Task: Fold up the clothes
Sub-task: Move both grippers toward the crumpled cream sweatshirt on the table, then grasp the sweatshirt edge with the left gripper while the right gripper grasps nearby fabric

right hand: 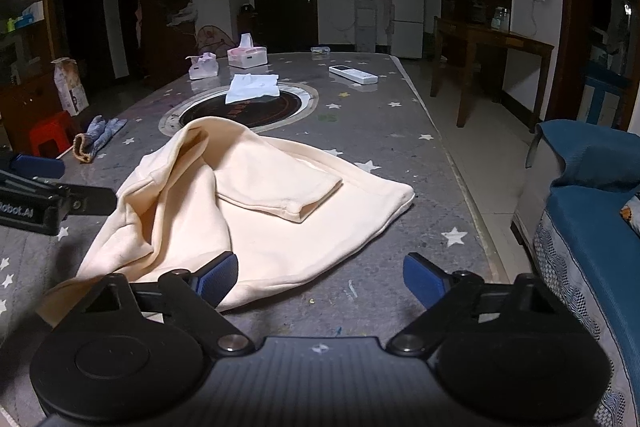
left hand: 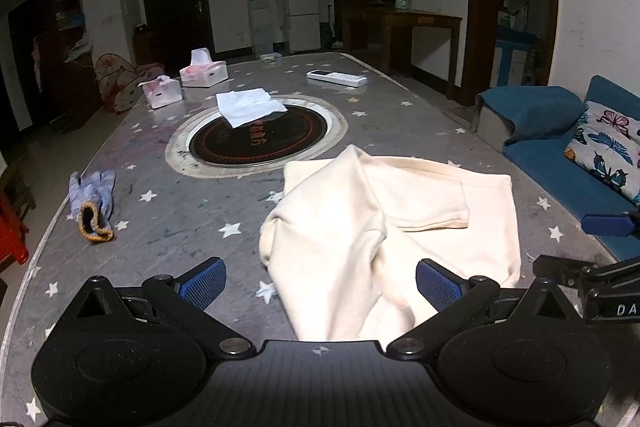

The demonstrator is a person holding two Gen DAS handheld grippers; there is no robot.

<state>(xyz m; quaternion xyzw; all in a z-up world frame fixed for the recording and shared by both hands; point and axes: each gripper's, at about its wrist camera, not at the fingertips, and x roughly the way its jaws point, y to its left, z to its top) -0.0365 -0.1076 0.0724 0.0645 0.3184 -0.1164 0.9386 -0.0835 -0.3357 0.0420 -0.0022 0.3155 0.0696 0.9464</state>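
A cream sweatshirt (left hand: pixel 400 219) lies rumpled and partly folded on the grey star-patterned table (left hand: pixel 180 211), one sleeve laid across its body. It also shows in the right wrist view (right hand: pixel 260 211). My left gripper (left hand: pixel 320 283) is open, its blue pads wide apart over the garment's near edge, holding nothing. My right gripper (right hand: pixel 320 279) is open just past the garment's near right hem, above the bare table (right hand: pixel 400 147). Each gripper shows at the edge of the other's view.
A blue work glove (left hand: pixel 92 199) lies at the table's left. A round black hotplate (left hand: pixel 256 139) sits mid-table under a white cloth (left hand: pixel 248 105). Two tissue boxes (left hand: pixel 202 71) and a white remote (left hand: pixel 336 78) lie farther back. A blue sofa (right hand: pixel 592 227) stands to the right.
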